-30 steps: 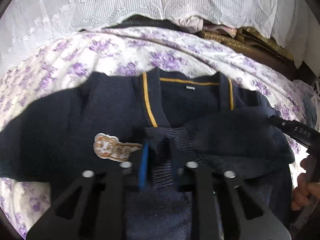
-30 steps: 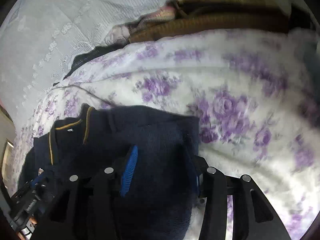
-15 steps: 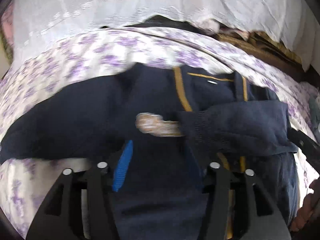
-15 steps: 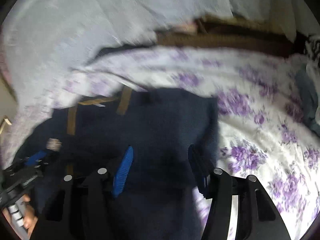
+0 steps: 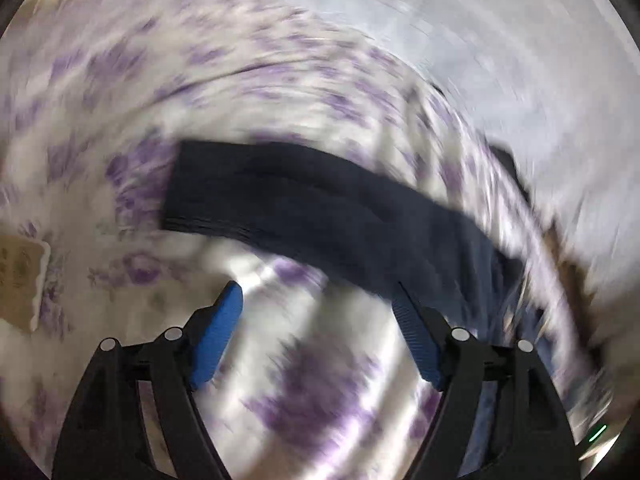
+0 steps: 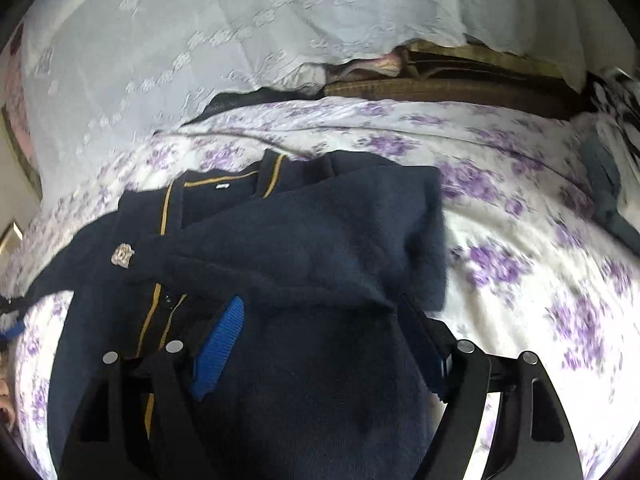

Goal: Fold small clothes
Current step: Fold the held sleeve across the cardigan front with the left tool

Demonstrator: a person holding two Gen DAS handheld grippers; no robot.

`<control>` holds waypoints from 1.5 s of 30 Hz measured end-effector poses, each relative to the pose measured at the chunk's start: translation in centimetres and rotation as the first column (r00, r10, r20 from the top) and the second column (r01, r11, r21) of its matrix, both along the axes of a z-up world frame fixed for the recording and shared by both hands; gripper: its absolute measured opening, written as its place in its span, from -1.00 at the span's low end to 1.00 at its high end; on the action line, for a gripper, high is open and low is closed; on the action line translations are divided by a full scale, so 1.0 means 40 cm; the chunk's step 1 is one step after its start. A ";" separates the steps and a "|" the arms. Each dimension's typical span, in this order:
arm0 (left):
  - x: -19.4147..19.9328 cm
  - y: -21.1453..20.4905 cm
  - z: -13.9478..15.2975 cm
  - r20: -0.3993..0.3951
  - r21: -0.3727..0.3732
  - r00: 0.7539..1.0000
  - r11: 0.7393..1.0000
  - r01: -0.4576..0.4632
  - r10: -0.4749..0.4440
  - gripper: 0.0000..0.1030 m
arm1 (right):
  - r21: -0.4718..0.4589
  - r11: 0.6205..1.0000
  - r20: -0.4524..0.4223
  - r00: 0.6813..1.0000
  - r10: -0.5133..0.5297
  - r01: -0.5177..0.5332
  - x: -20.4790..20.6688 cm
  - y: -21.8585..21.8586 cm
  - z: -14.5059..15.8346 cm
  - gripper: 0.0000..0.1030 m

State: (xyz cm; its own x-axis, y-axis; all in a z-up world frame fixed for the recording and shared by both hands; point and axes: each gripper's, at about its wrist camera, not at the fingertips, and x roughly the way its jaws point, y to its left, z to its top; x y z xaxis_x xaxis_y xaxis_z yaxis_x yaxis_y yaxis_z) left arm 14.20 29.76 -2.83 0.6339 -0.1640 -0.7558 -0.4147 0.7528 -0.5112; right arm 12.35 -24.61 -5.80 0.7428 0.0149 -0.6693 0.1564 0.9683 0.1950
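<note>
A small navy cardigan (image 6: 304, 264) with yellow trim and a chest badge (image 6: 122, 255) lies on the purple-flowered bedsheet (image 6: 520, 240). Its right sleeve is folded across the chest. My right gripper (image 6: 320, 320) is open and empty just above the cardigan's body. In the blurred left wrist view the other sleeve (image 5: 304, 216) lies stretched out on the sheet (image 5: 304, 380). My left gripper (image 5: 316, 300) is open and empty, just short of that sleeve's near edge.
White lace bedding (image 6: 200, 40) is piled at the back, with brown folded fabric (image 6: 460, 84) beside it. A dark grey garment (image 6: 608, 200) lies at the right edge. A beige card or label (image 5: 20, 276) lies on the sheet at the left.
My left gripper let go of the ribbed cuff, opened, and swung left to the outstretched sleeve. My right gripper stayed open and drew back over the cardigan.
</note>
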 end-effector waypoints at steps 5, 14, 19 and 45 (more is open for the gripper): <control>0.020 0.050 -0.020 0.039 -0.081 0.998 0.996 -0.036 0.039 0.43 | 0.097 0.995 -0.032 0.999 -0.033 0.036 0.007 -0.032 -0.021 0.55; 0.064 0.048 -0.025 0.065 -0.025 0.997 0.998 -0.050 0.051 -0.18 | 0.146 0.988 -0.074 0.997 -0.031 0.042 0.017 -0.039 -0.048 0.55; 0.058 0.060 -0.028 0.077 -0.030 0.995 0.998 -0.055 0.057 -0.52 | 0.148 0.988 -0.077 0.997 -0.026 0.037 0.021 -0.042 -0.050 0.56; 0.013 -0.349 0.173 0.164 0.532 0.948 0.834 0.148 -0.273 -0.88 | 0.142 0.990 -0.095 0.995 0.017 -0.004 0.049 -0.028 -0.054 0.81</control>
